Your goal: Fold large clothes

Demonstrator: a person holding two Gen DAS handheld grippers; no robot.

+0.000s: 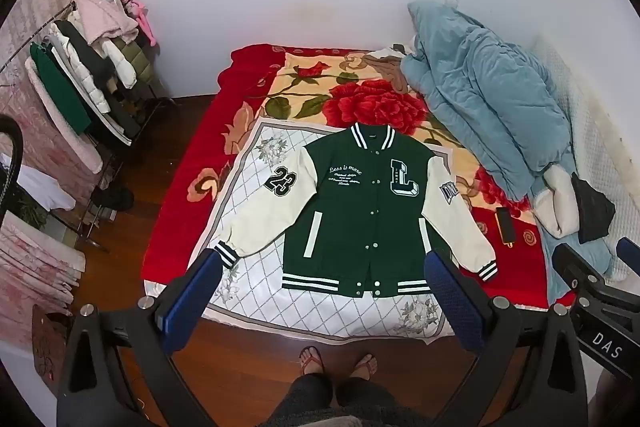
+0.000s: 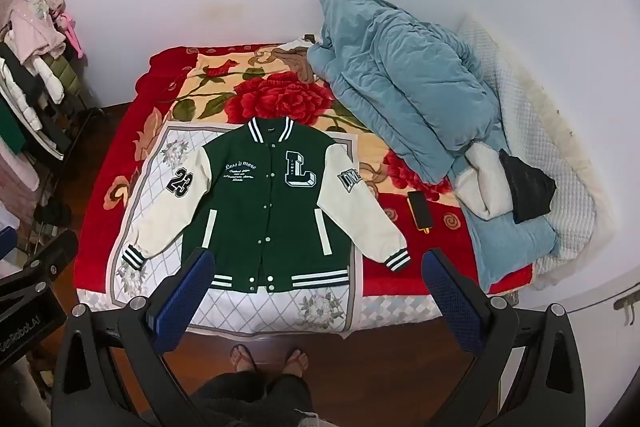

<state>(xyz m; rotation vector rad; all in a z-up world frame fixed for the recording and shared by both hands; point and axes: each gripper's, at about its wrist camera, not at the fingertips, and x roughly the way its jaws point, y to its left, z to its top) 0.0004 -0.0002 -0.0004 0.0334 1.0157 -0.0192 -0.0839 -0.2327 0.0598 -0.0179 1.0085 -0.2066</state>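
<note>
A green varsity jacket (image 1: pixel 360 203) with cream sleeves lies flat, face up and buttoned, on a white quilted sheet (image 1: pixel 256 163) on the bed; it also shows in the right wrist view (image 2: pixel 264 199). Both sleeves are spread outward. My left gripper (image 1: pixel 324 267) is open and empty, held high above the jacket's hem. My right gripper (image 2: pixel 320 263) is open and empty, above the hem and right cuff (image 2: pixel 398 261). The right gripper's body shows at the left view's right edge (image 1: pixel 600 307).
A red floral blanket (image 1: pixel 372 103) covers the bed. A blue duvet (image 1: pixel 488 95) is heaped at right, with a white and black bundle (image 1: pixel 576 207) and a dark phone-like object (image 1: pixel 505 225). A clothes rack (image 1: pixel 88 67) stands at left. The person's feet (image 1: pixel 340 361) are on the wooden floor.
</note>
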